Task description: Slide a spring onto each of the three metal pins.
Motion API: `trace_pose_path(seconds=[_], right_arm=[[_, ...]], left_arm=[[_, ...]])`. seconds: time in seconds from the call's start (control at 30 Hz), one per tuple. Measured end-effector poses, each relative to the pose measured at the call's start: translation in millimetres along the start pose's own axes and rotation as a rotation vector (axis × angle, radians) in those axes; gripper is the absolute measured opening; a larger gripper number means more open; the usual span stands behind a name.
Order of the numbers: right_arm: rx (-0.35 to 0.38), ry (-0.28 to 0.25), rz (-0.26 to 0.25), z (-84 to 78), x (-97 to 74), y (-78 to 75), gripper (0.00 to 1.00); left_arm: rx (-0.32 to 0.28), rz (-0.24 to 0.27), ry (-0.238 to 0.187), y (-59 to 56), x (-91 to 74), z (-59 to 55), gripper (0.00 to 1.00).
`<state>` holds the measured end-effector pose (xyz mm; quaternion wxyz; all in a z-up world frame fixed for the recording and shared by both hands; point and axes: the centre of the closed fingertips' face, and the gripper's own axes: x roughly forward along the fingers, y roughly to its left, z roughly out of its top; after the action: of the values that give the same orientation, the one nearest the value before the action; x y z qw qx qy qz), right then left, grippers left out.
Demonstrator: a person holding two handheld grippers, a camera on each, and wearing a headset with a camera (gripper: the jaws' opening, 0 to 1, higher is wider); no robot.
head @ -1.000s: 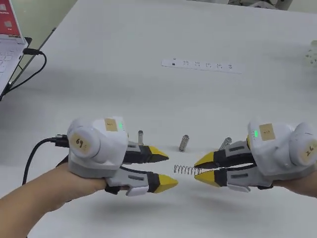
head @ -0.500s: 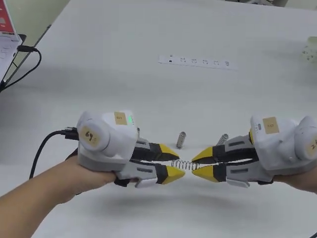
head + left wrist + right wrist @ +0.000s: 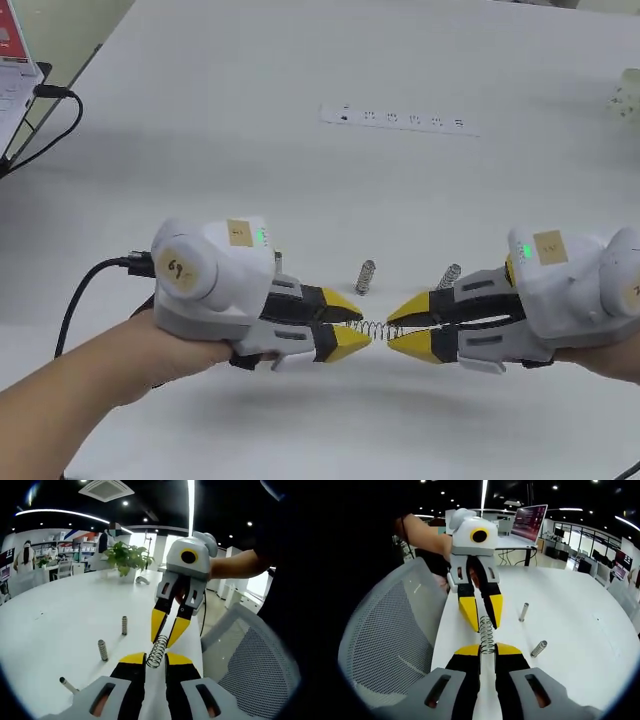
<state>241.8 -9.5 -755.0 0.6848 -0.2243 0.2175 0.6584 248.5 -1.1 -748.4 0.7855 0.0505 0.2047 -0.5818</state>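
"Watching the left gripper (image 3: pixel 364 328)? Its jaws look closed on one end of the spring (image 3: pixel 377 328) strung between the claws. The right gripper (image 3: pixel 389 331) is clamped on the other end."

"Push inward and it bows and pops free, missing the bare pin (image 3: pixel 67 684) beyond the left claw."

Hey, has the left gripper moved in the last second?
Yes. Judged against the middle pin, the left gripper has moved rightward, and its jaws now flank the near end of the spring.
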Motion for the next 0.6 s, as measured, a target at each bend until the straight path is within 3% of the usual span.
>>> trace_pose_path(seconds=[0.6], right_arm=[[-0.006, -0.021, 0.017, 6.5, 1.0, 2.8, 0.07]], left_arm=[[0.027, -0.010, -0.013, -4.9, -1.1, 2.1, 0.04]])
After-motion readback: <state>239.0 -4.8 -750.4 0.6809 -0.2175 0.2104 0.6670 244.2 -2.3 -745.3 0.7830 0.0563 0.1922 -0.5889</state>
